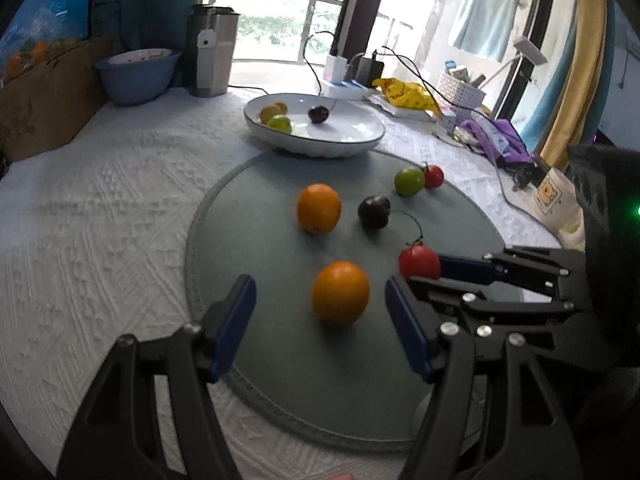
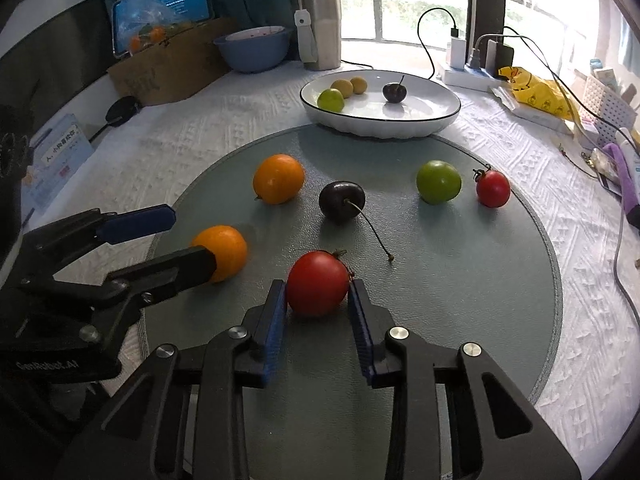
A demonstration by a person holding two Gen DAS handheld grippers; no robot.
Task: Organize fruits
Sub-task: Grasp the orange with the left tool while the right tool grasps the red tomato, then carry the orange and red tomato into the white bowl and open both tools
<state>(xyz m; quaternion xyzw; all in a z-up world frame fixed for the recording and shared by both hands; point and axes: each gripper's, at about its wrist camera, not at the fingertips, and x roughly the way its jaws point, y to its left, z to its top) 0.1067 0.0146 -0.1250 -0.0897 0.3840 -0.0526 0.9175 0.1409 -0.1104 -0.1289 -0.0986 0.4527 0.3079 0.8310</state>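
Note:
Loose fruits lie on a round grey-green mat [image 2: 460,280]. My left gripper [image 1: 320,292] is open, its jaws on either side of an orange kumquat [image 1: 340,293] without touching it. My right gripper [image 2: 318,286] has its blue pads against both sides of a red cherry tomato [image 2: 318,282] that rests on the mat. Farther off lie a second orange kumquat [image 2: 279,179], a dark cherry [image 2: 342,201], a green fruit [image 2: 438,181] and a second red tomato [image 2: 493,188]. A white plate [image 2: 432,118] behind the mat holds a green fruit, two yellow ones and a dark cherry.
A blue bowl [image 2: 252,48], a steel flask [image 2: 322,28] and a cardboard box [image 2: 168,64] stand at the back left. A power strip with chargers [image 2: 472,68], a yellow bag [image 2: 536,92], cables and a white basket [image 2: 604,104] crowd the right side.

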